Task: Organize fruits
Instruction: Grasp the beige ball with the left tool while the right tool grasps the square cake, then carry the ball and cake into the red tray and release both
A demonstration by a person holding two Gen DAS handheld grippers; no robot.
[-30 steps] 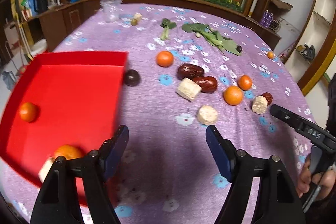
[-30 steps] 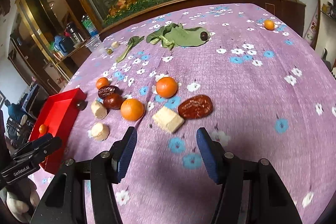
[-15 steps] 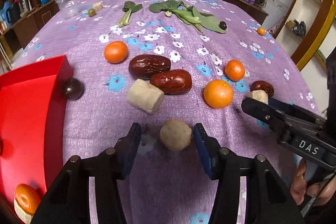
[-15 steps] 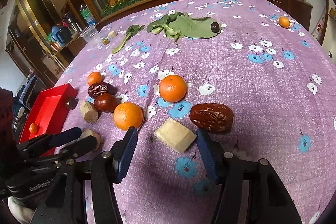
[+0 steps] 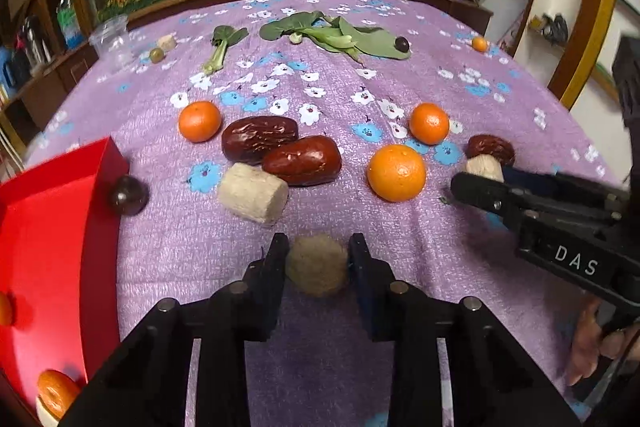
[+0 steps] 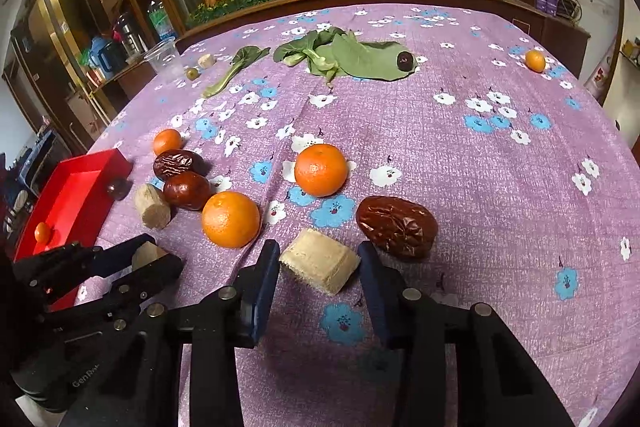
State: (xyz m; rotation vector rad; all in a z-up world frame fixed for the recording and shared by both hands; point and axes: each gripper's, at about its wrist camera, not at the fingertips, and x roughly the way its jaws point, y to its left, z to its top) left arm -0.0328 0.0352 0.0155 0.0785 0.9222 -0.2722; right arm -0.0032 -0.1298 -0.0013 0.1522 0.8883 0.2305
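left gripper (image 5: pixel 318 251) jaws pinch a rough beige round lump (image 5: pixel 317 264); right gripper (image 6: pixel 318 263) jaws straddle a pale fibrous block (image 6: pixel 320 261), apparently untouching, beside the wrinkled date (image 6: pixel 397 227).

On the desk (image 6: pixel 500 187), the tray (image 5: pixel 48 227) sits at the left edge, a plum (image 5: pixel 129 195) touching its right wall and an orange (image 6: pixel 42 231) inside. Two dates (image 5: pixel 280 147) lie touching mid-desk, an orange (image 5: pixel 199 121) to their left and a cut chunk (image 5: pixel 253 193) before them. Right of these sit two oranges (image 6: pixel 276 195), then a date (image 6: pixel 396 227). The left gripper (image 5: pixel 318 263) brackets a round chunk (image 5: pixel 317 265); the right gripper (image 6: pixel 318 267) brackets a block (image 6: pixel 320 261). Greens (image 6: pixel 348 57) lie along the far edge, an orange (image 6: pixel 535 61) near the far right corner.
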